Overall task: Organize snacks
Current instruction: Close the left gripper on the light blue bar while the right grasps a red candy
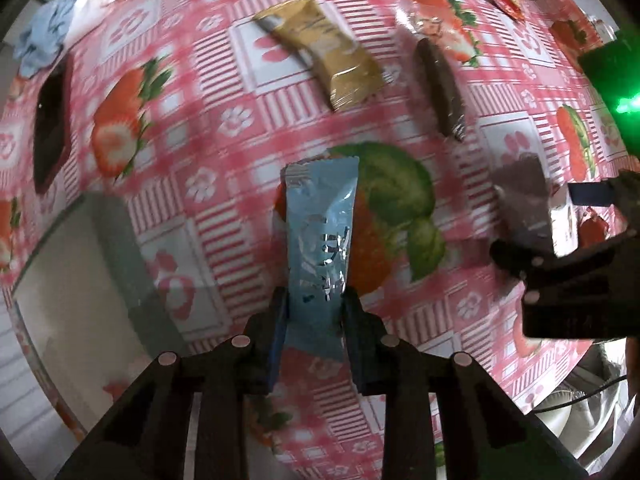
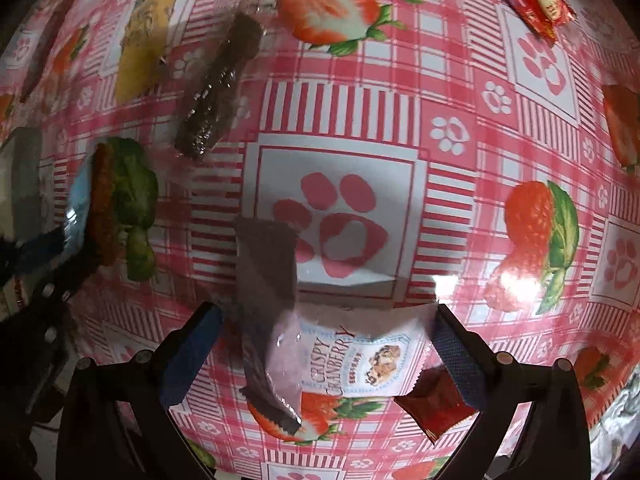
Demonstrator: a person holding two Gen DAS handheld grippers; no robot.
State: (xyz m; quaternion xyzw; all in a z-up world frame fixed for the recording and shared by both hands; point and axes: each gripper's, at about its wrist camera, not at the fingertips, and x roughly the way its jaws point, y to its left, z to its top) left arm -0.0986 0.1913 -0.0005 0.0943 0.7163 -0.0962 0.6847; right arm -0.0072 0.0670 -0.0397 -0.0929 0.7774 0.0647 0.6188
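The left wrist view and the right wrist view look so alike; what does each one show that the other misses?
Only the left wrist view shows the clear box and the blue cloth. Only the right wrist view shows the Crispy Cranberry packet and a small red packet, both between the right gripper. Both show the strawberry tablecloth, the light blue packet clamped in the left gripper, the yellow packet and the dark bar in clear wrap.

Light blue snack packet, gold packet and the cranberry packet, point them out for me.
Light blue snack packet (image 1: 320, 240): left wrist view, middle.
Gold packet (image 1: 320, 52): left wrist view, centre.
Cranberry packet (image 2: 352, 356): right wrist view, printed label.
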